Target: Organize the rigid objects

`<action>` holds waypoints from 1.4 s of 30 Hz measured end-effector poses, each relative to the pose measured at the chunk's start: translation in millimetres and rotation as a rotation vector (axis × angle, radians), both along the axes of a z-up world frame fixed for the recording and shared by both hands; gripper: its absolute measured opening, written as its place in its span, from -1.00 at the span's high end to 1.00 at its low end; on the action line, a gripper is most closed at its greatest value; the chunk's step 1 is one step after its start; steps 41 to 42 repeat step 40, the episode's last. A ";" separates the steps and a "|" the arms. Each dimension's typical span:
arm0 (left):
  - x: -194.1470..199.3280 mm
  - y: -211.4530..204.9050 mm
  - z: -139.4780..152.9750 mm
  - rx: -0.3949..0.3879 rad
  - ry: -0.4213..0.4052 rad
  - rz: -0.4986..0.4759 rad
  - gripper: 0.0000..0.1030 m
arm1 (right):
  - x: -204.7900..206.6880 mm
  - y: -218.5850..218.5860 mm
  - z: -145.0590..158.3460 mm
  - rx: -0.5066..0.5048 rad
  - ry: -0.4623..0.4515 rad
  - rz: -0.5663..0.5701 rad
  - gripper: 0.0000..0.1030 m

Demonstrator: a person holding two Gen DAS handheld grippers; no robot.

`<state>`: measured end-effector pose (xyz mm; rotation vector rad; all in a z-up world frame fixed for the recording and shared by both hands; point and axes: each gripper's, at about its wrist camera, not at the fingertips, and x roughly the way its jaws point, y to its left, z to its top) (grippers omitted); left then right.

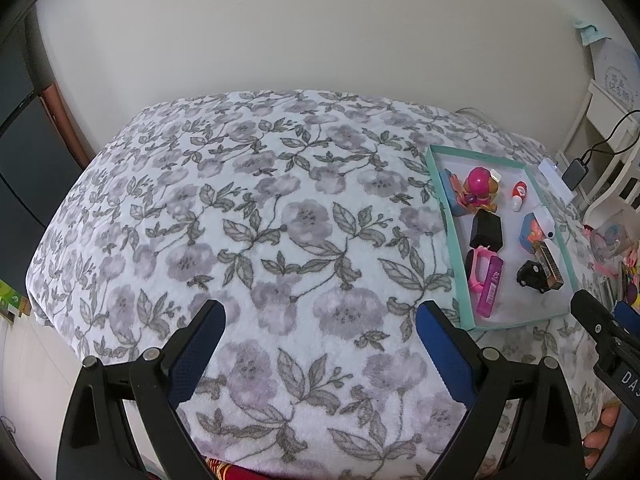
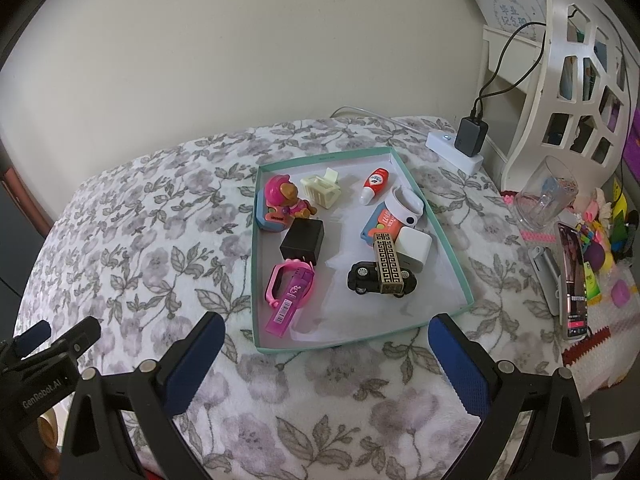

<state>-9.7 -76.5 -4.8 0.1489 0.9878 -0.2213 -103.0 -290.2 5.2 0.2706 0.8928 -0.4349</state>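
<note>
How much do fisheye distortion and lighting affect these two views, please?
Left wrist view: strong barrel bending, dark vignette corners; the tray sits squeezed at the right edge, so its contents read small. Right wrist view: same curvature, but the tray is central and sharp. Both: soft, even light, faint shadows, no glare.

i saw a floral blanket (image 2: 160,248) carrying a teal tray (image 2: 448,248); a power strip (image 2: 452,148) lay beyond the tray.

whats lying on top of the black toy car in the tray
A brown box with a gold key pattern lies across the black toy car, its far end toward the white cube. The car's middle is hidden beneath it.
</note>
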 end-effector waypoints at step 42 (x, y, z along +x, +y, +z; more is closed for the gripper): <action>0.4 0.6 0.3 -0.012 0.004 0.012 -0.87 | 0.7 -4.8 -6.6 -0.004 0.022 0.023 -1.00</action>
